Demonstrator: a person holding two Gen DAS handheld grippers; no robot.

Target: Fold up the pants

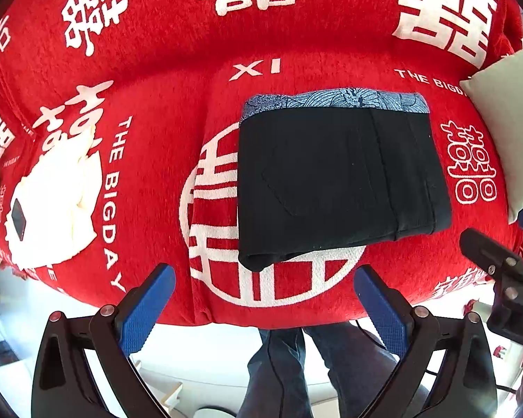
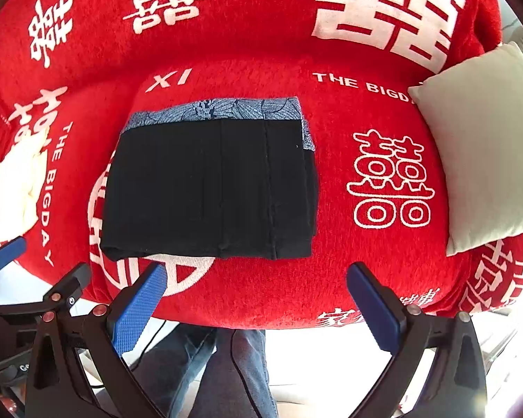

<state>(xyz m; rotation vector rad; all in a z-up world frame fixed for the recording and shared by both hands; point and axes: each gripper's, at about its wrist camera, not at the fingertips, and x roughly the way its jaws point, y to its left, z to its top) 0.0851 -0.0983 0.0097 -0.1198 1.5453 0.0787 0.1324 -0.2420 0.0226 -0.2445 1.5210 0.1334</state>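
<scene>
Pants (image 1: 338,181) lay folded into a compact black rectangle mid-blanket (image 1: 177,69), blue patterned waistband toward the far edge, near edge just ahead of my fingers. My left gripper (image 1: 265,299) and right gripper (image 2: 254,299) both hung wide apart, holding nothing, off the near edge. I judged folding basically finished; next move maybe just tidying or backing off.
</scene>
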